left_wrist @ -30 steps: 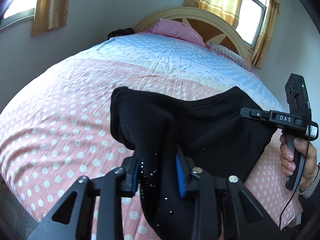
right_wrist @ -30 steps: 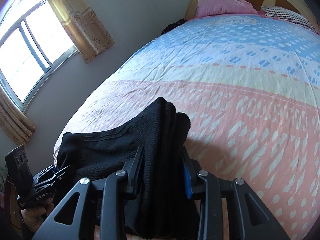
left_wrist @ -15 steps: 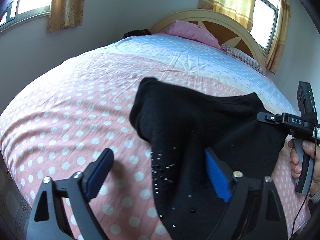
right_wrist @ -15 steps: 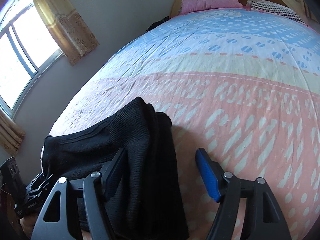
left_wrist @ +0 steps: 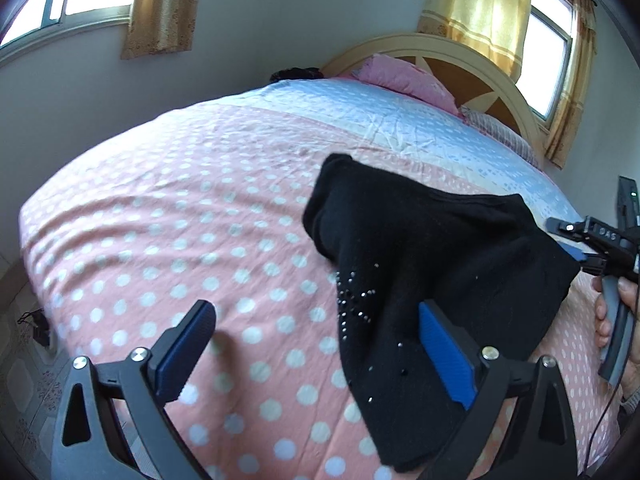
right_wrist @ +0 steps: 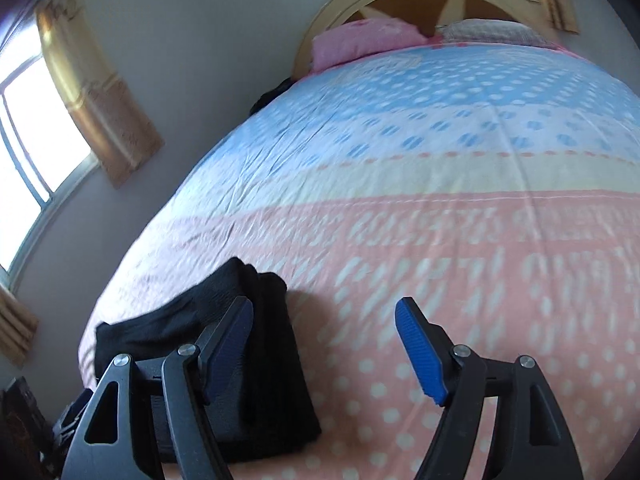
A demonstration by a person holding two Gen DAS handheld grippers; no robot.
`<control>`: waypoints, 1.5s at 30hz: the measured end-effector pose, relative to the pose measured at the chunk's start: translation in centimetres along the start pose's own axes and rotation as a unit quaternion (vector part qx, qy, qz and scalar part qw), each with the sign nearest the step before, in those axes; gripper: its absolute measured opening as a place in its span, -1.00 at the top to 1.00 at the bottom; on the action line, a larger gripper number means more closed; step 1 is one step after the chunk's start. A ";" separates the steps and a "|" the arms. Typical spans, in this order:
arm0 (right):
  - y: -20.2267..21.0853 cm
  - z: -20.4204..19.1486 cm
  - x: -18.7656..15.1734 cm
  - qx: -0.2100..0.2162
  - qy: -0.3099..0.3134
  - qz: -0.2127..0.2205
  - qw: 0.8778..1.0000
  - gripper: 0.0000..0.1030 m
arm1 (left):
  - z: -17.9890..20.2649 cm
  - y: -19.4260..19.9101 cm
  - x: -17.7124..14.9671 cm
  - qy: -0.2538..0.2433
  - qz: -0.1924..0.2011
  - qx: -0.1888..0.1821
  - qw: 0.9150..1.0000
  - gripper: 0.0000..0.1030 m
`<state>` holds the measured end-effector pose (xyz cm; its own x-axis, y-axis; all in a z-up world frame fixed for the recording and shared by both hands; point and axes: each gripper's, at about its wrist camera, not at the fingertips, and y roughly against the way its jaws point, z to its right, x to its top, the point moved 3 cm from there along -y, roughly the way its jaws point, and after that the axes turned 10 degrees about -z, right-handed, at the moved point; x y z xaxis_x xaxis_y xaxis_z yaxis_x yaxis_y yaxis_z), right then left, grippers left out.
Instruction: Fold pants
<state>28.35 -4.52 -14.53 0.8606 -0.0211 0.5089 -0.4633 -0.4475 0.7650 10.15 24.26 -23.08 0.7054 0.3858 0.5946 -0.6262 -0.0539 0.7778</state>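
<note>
The black pants (left_wrist: 440, 256) lie folded in a thick bundle on the pink dotted bedspread (left_wrist: 180, 220), small shiny studs on the near flap. My left gripper (left_wrist: 316, 320) hovers over their left edge with its jaws opening wide. The cloth lies loose against the right pad (left_wrist: 444, 356) and nothing is pinched. My right gripper (right_wrist: 324, 308) is also opening. Its left finger (right_wrist: 228, 336) stands over the pants (right_wrist: 280, 360), and bare bedspread (right_wrist: 480, 260) shows between the pads. In the left wrist view the right gripper (left_wrist: 576, 248) sits at the pants' right end, held by a hand (left_wrist: 612, 320).
A pink pillow (left_wrist: 404, 80) and a wooden headboard (left_wrist: 512, 96) stand at the far end of the bed. Curtained windows (left_wrist: 548, 56) are in the walls. The bed's left edge drops to a tiled floor (left_wrist: 24, 380). A dark bundle (left_wrist: 296, 74) lies by the wall.
Both grippers let go of the pants and their jaws swung wide. The bundle settled on the bed. The left gripper shifted left and the right gripper shifted right, off the cloth.
</note>
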 end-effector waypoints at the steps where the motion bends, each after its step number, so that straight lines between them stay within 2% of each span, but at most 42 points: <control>1: 1.2 0.2 -0.4 -0.001 -0.007 0.004 1.000 -0.45 | 0.1 0.7 0.1 0.003 0.009 0.007 1.000 -0.98; 5: 6.1 -0.5 -2.6 -0.012 -0.012 0.027 0.999 -0.45 | 1.4 3.6 0.8 0.000 0.043 0.009 0.999 -0.98; 11: 13.5 -5.5 -7.1 -0.021 0.059 0.071 0.995 -0.46 | 5.0 9.9 2.0 -0.021 0.105 -0.023 0.994 -0.98; 19: 19.2 -9.9 -10.2 -0.018 0.119 0.110 0.987 -0.46 | 7.7 17.0 2.7 -0.041 0.168 -0.058 0.983 -1.00; 24: 20.8 -10.7 -11.4 -0.022 0.133 0.126 0.983 -0.46 | 8.5 18.9 2.7 -0.049 0.185 -0.068 0.979 -1.00; 30: 22.2 -10.6 -12.5 -0.030 0.131 0.135 0.982 -0.47 | 9.3 19.4 2.3 -0.060 0.192 -0.074 0.977 -1.00; 45: 23.1 -10.6 -13.5 -0.023 0.131 0.146 0.980 -0.47 | 10.0 20.4 1.3 -0.066 0.199 -0.061 0.976 -1.00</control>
<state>3.75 -5.04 0.45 0.6086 0.0906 0.7883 -0.6965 -0.4149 0.5855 1.63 14.47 -4.37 0.4296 0.2342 0.8721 -0.8888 -0.0612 0.4542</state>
